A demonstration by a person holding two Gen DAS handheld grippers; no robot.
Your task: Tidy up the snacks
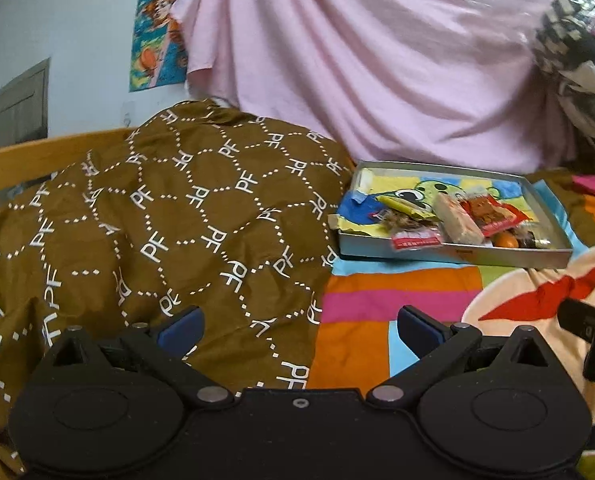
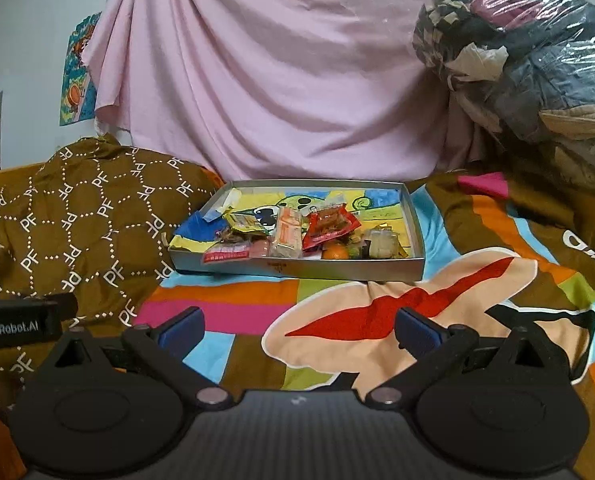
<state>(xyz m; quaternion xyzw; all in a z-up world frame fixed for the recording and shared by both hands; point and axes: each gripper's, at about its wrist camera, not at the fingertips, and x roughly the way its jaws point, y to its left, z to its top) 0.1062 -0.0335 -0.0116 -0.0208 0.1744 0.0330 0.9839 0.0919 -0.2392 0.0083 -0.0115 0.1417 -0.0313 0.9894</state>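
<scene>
A shallow grey box (image 2: 297,269) (image 1: 457,255) lies on a colourful bedspread and holds several snacks. Among them are a red packet (image 2: 329,226) (image 1: 493,214), a pale wrapped bar (image 2: 287,236) (image 1: 457,222), a yellow packet (image 2: 245,222) (image 1: 407,207), a red-and-white flat packet (image 2: 227,254) (image 1: 415,240) and a small orange (image 2: 334,254) (image 1: 505,241). My right gripper (image 2: 299,330) is open, empty, and hovers over the bedspread well short of the box. My left gripper (image 1: 299,330) is open too, empty, to the left and short of the box.
A brown cloth with "PF" print (image 1: 157,220) (image 2: 77,220) is heaped left of the box. Pink fabric (image 2: 277,80) hangs behind it. A plastic-wrapped bundle of bedding (image 2: 529,80) rises at the right. The other gripper's black body (image 2: 17,322) (image 1: 589,332) shows at each view's edge.
</scene>
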